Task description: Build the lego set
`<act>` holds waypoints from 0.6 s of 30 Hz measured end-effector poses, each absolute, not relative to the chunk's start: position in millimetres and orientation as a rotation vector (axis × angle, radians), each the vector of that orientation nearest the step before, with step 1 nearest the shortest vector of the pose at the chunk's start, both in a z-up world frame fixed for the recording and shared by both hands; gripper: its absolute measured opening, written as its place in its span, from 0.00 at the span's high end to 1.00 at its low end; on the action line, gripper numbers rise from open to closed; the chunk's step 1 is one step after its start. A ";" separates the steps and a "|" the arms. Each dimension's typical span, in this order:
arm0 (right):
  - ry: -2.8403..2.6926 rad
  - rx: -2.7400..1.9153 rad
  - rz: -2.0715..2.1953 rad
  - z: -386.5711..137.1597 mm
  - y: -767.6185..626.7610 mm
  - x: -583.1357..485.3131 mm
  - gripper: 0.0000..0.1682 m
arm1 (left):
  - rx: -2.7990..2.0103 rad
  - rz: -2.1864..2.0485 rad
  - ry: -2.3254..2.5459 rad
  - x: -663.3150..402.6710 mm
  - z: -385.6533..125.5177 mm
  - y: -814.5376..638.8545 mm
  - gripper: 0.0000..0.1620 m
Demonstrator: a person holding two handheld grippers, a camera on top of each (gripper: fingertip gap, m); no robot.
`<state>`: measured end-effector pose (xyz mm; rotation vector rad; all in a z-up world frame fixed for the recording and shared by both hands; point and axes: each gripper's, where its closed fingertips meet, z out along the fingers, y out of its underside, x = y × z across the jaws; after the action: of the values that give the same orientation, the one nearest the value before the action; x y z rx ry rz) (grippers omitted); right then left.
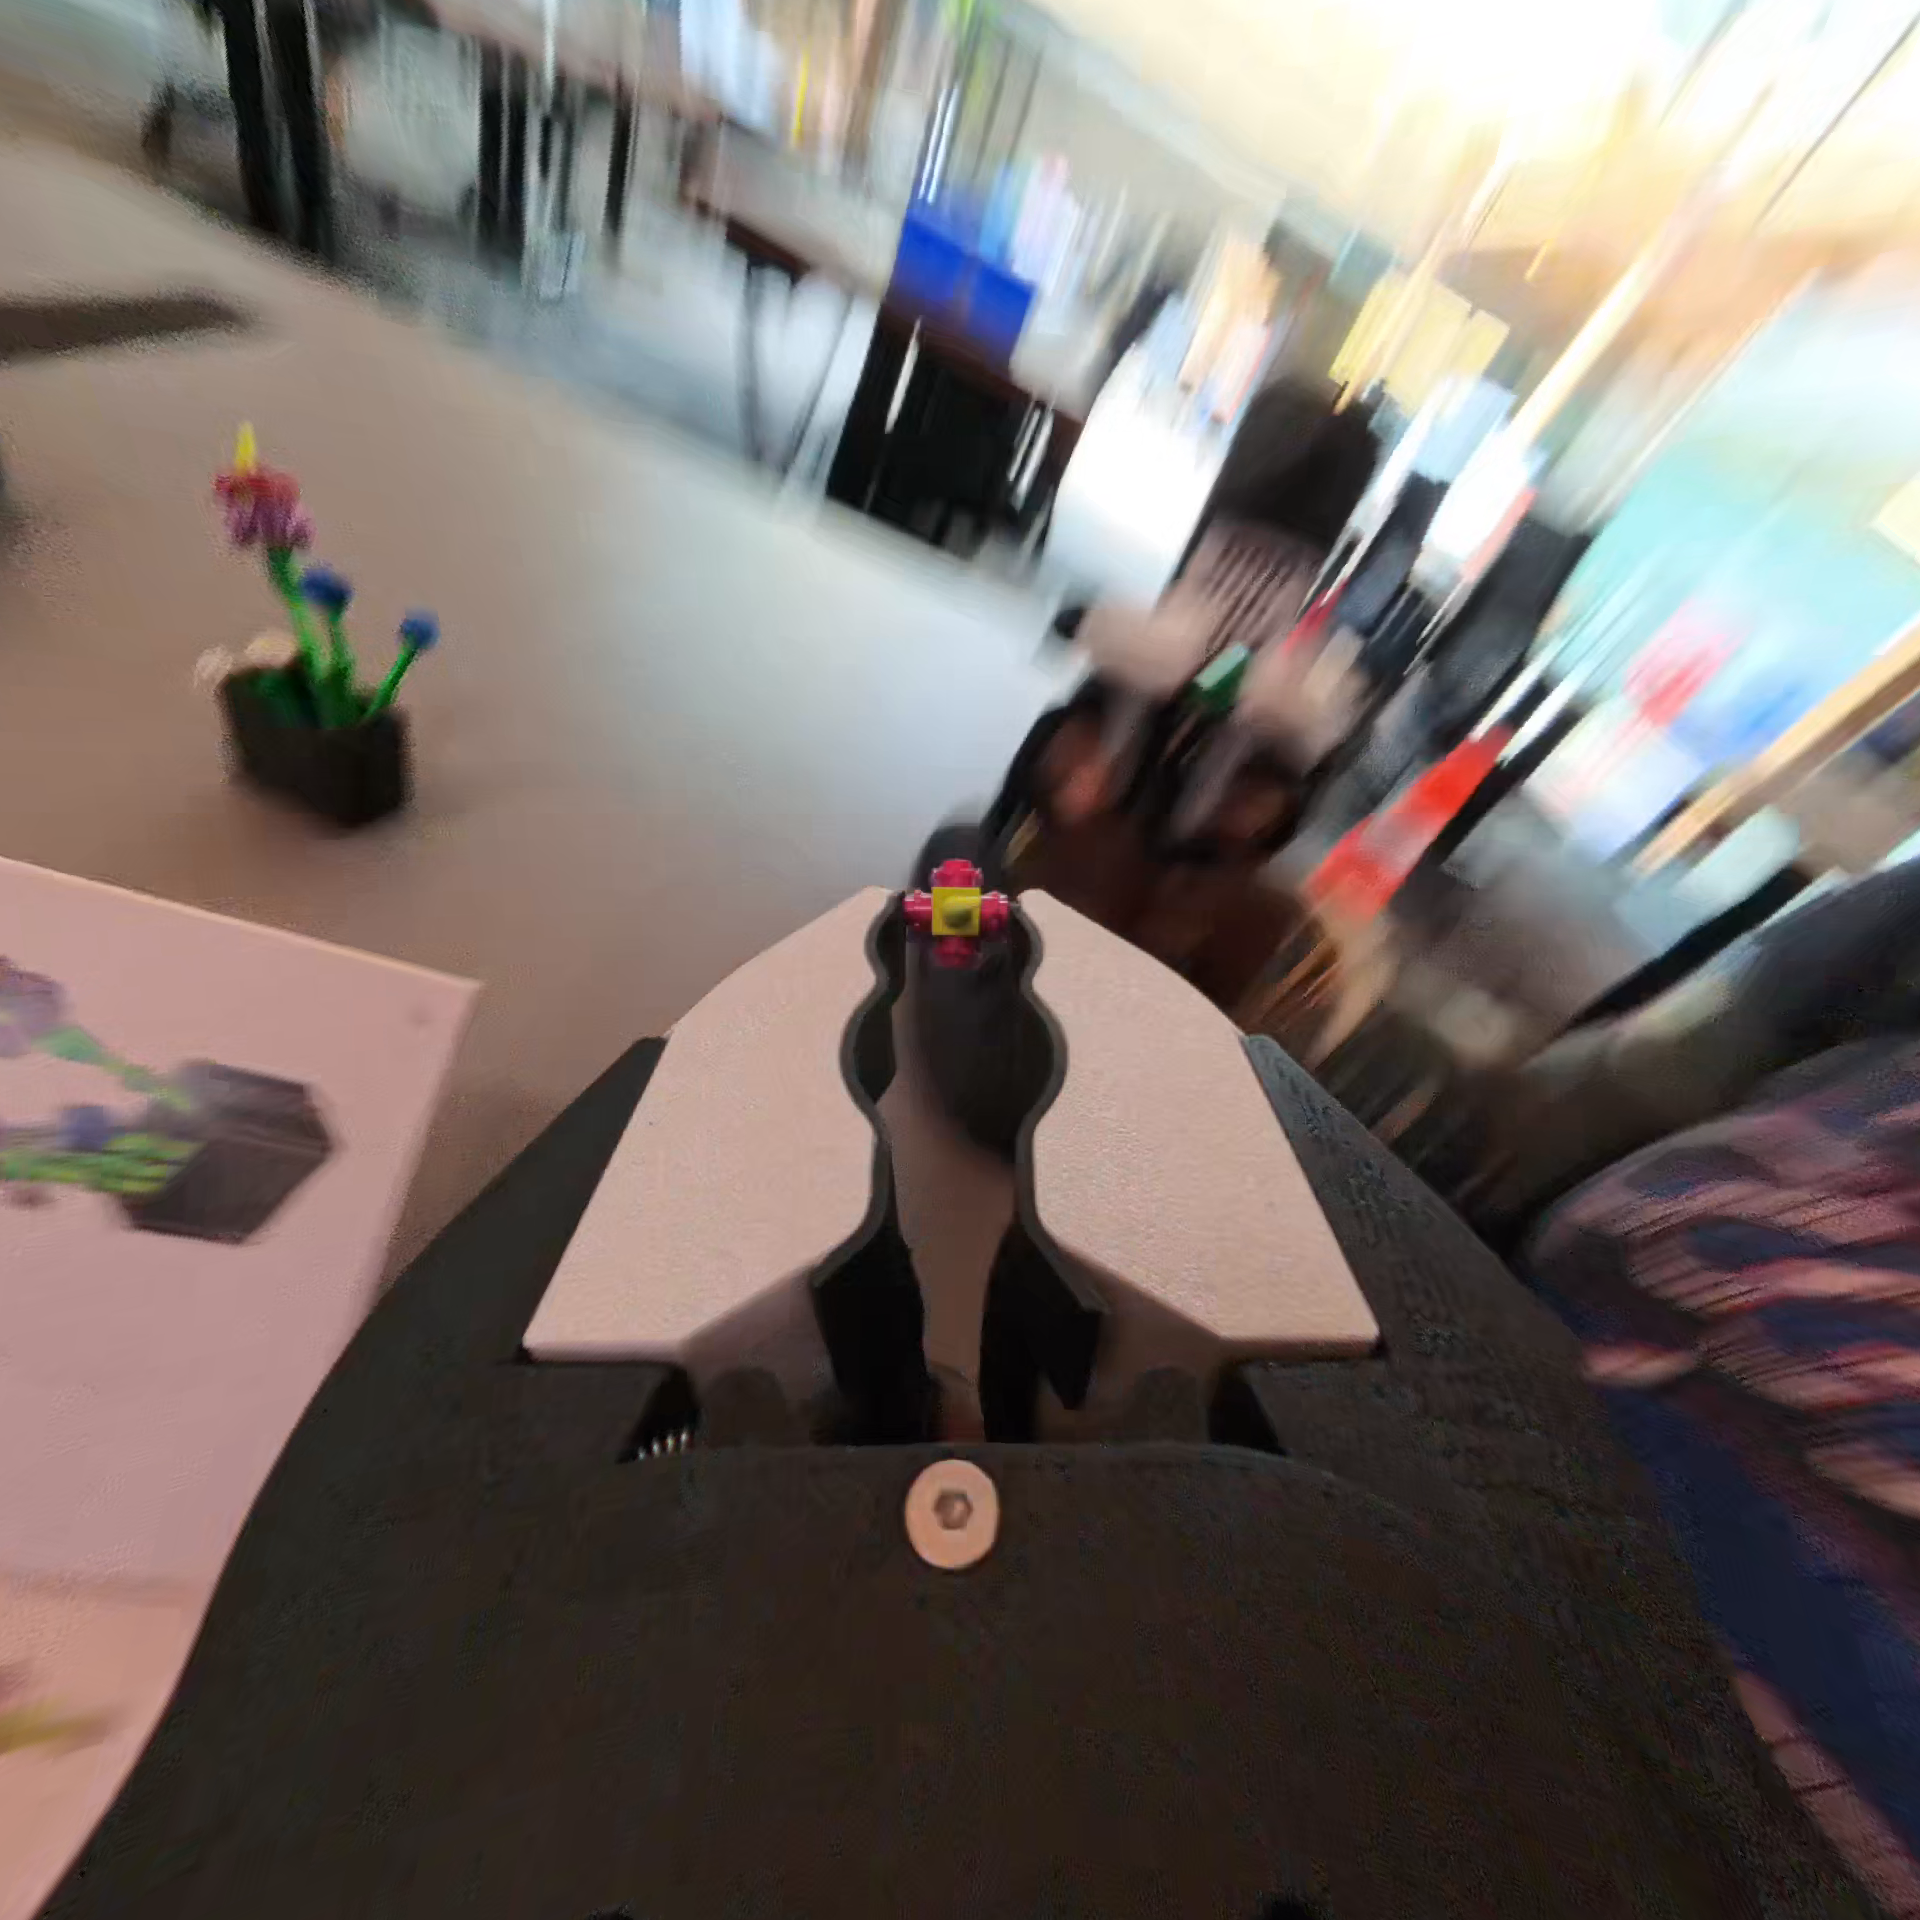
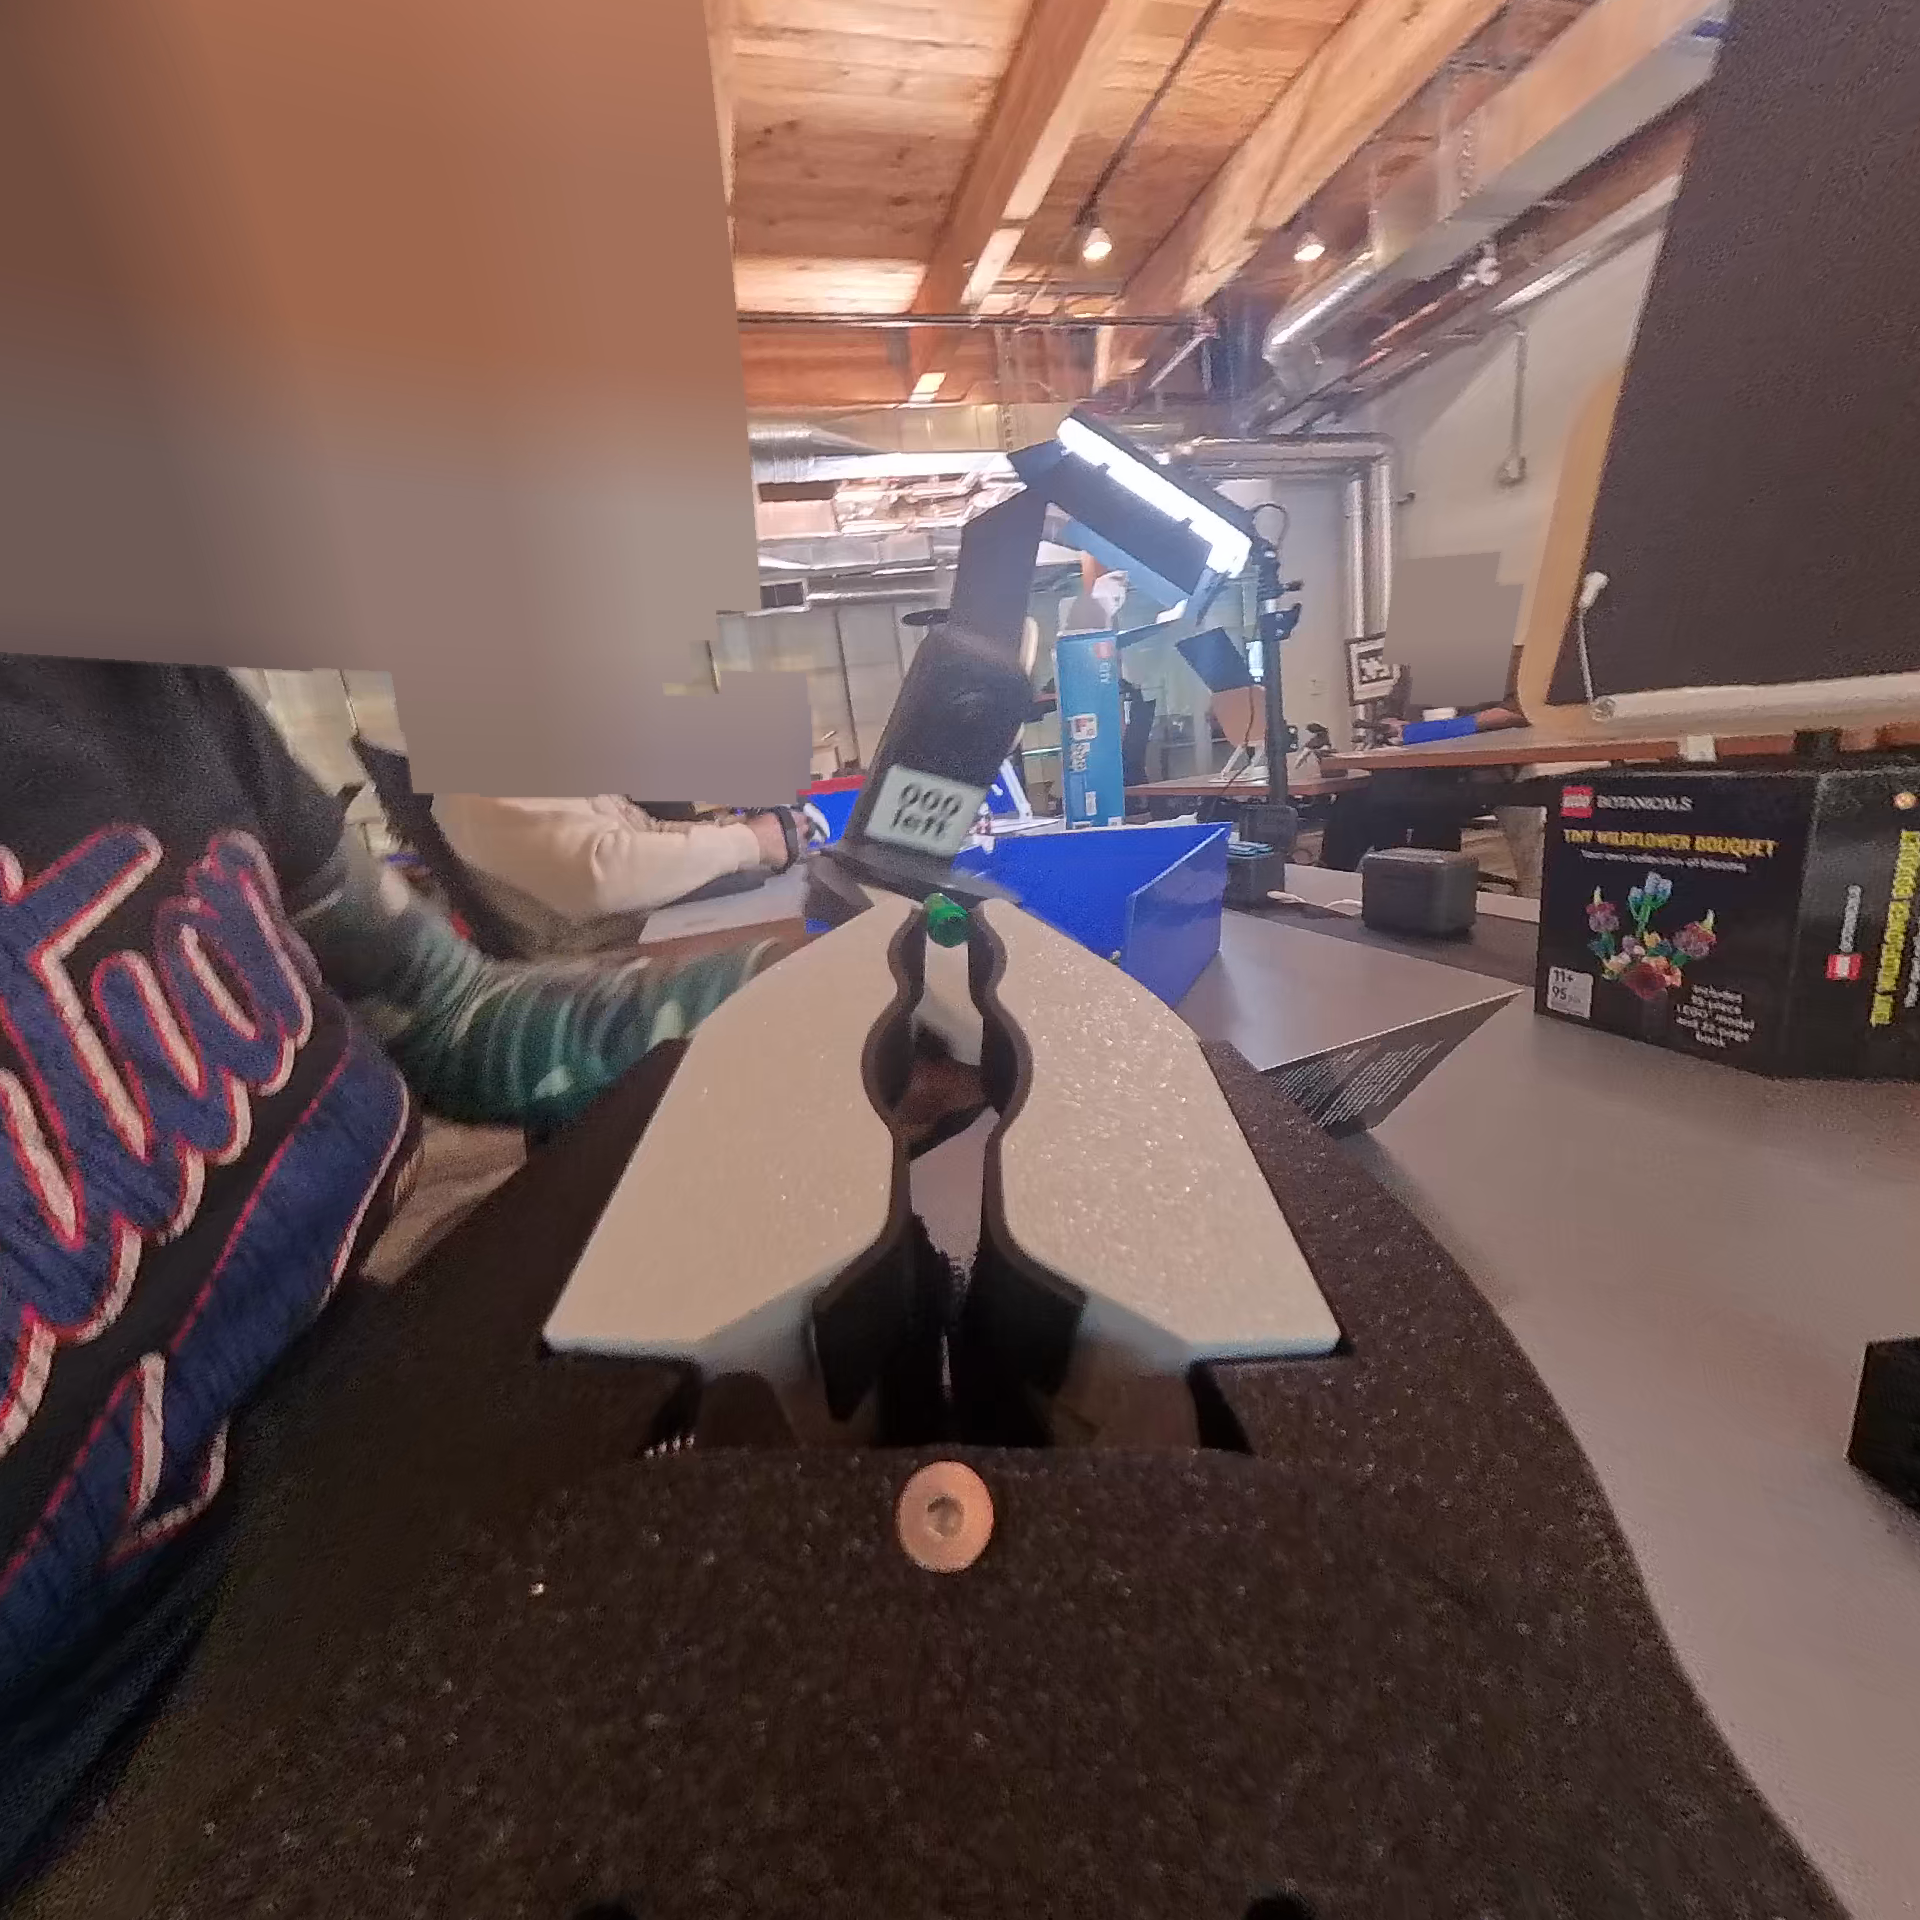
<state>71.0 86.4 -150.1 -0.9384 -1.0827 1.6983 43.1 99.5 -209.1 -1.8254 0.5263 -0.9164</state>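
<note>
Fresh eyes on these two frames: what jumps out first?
The left claw pinches a tiny pink-and-yellow flower piece at its tips, in front of a motion-blurred room. The right claw grips a small green piece, with the left one's black body just beyond it. A half-built flower pot stands on the table, far left in the left wrist view.

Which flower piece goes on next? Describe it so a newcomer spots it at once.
Find the left gripper raised over the grey table. Pinched at its very fingertips is the flower piece: a small magenta cross around a yellow centre, unlike the finished flowers standing in the black pot.
</note>
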 end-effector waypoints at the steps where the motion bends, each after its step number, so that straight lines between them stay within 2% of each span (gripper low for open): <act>1: -1.050 -0.959 1.704 -147.5 86.8 69.0 0.96 | -1.658 -1.089 0.369 40.2 -182.5 90.3 0.89; 4: -1.029 -0.962 1.699 -142.3 69.9 53.0 0.96 | -1.212 -1.441 -0.054 7.7 -135.5 62.3 0.89; 7: -1.118 -0.932 1.687 -146.1 33.8 26.3 0.95 | -0.967 -1.543 -0.241 -17.1 -129.4 39.0 0.89; 18: -1.160 -0.951 1.668 -148.3 18.2 -13.9 0.95 | -0.987 -1.449 -0.191 -23.6 -148.3 10.6 0.89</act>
<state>-13.9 18.2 -148.3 -0.9509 -1.1603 1.6676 -23.6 10.6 -148.3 -0.9871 -0.1911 -1.4491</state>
